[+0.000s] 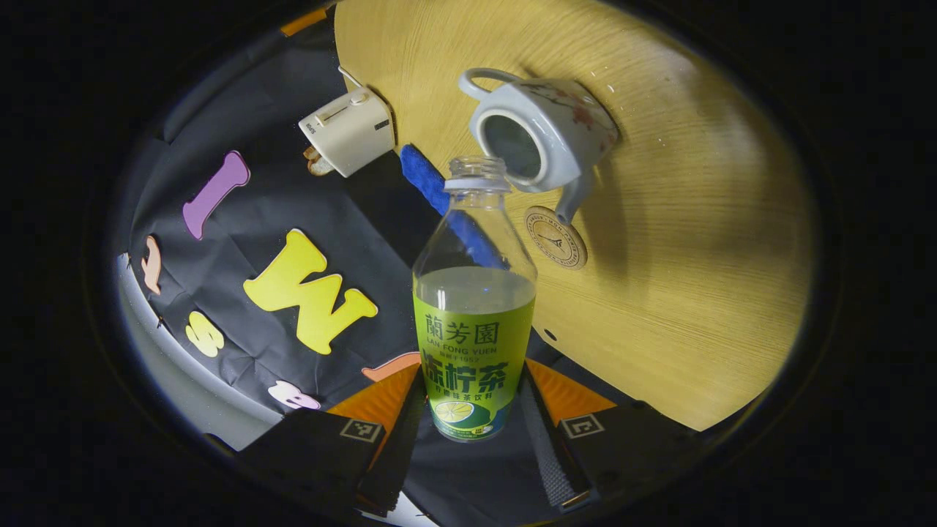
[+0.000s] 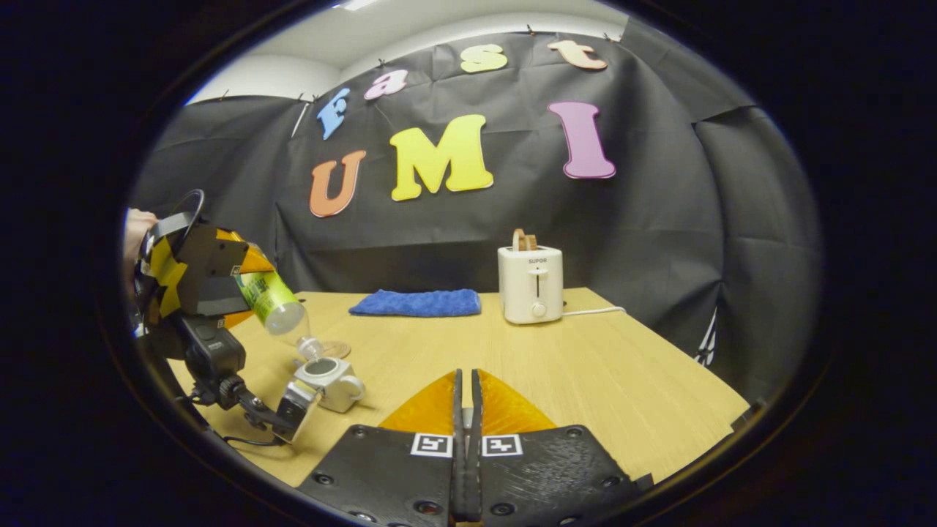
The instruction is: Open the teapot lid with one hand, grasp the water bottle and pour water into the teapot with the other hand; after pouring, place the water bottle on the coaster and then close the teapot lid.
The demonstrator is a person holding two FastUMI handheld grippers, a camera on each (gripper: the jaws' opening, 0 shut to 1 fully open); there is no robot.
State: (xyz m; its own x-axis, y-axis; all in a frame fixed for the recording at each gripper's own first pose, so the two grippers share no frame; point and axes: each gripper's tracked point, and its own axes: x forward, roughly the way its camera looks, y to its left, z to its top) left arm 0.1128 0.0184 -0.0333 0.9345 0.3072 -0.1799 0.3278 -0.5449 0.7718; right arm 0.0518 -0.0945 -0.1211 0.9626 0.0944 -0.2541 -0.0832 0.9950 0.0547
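Note:
My left gripper (image 1: 472, 399) is shut on a clear water bottle (image 1: 474, 329) with a green label, uncapped and roughly half full. The bottle is tilted, its mouth just above the white teapot (image 1: 545, 132), which stands lidless on the table. A round wooden coaster (image 1: 555, 238) lies by the spout. In the right gripper view the left gripper (image 2: 212, 282) holds the bottle (image 2: 274, 304) slanted down over the teapot (image 2: 333, 380), the coaster (image 2: 335, 349) just behind. My right gripper (image 2: 466, 377) hangs over the table's middle, fingers pressed together; I see no lid.
A white toaster (image 2: 530, 284) with its cord stands at the back of the wooden table (image 2: 622, 366), and a folded blue cloth (image 2: 416, 302) lies to its left. The toaster (image 1: 348, 132) and the cloth (image 1: 424, 176) also appear beyond the bottle.

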